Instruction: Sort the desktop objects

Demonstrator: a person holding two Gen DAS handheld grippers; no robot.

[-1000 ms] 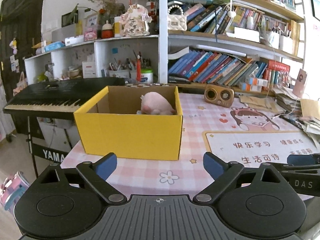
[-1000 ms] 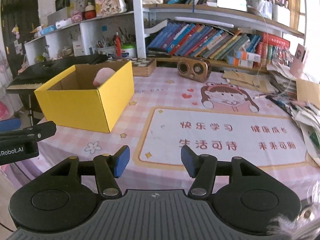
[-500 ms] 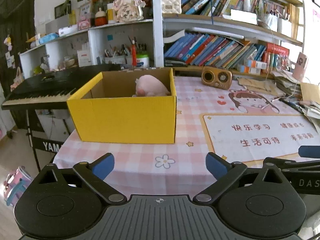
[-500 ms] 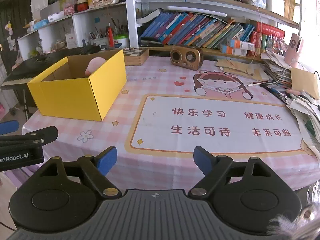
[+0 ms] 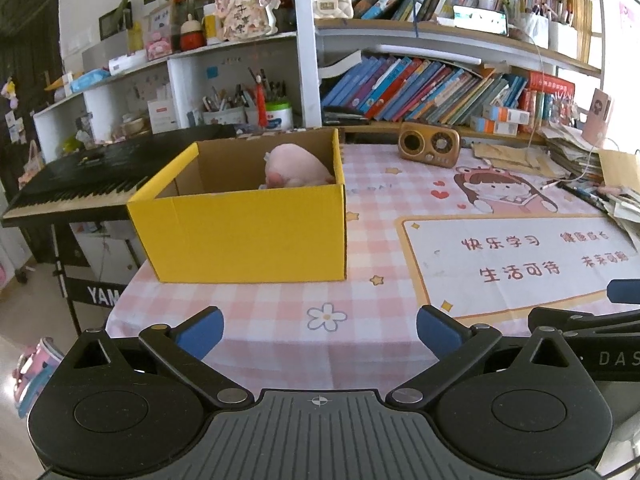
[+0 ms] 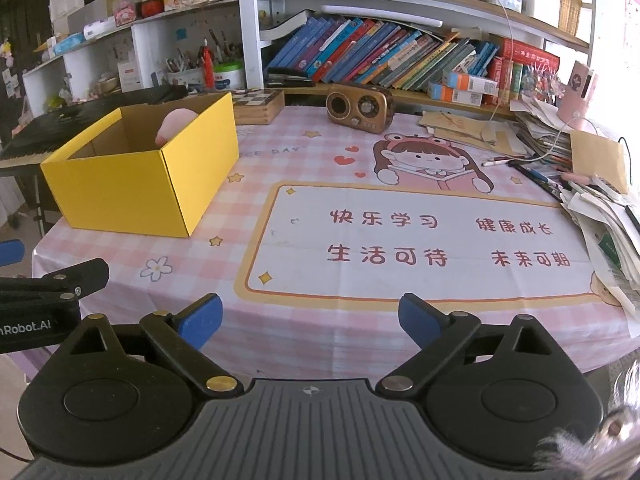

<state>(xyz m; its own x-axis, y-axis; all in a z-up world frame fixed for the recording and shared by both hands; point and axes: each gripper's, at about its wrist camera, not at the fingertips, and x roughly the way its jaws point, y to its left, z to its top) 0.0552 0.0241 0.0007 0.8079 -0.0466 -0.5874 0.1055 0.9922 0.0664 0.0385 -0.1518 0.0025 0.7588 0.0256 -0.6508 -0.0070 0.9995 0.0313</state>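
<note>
Both our grippers, left gripper (image 5: 320, 322) and right gripper (image 6: 310, 314), have backed off the desk (image 6: 280, 168), right fingers now apart like the left; pink plush (image 5: 296, 170) sits boxed in the yellow box (image 5: 244, 232), sorting seemingly finished.

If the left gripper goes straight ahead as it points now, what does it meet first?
Probably the yellow box, slightly left of the left gripper line; only bare tablecloth lies before it. Depth is unclear.

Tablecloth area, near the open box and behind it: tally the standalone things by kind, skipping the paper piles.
Yellow cardboard box: 1
Pink plush toy inside it: 1
Brown retro radio speaker: 1
Wooden checkerboard box: 1
Total: 4
</note>
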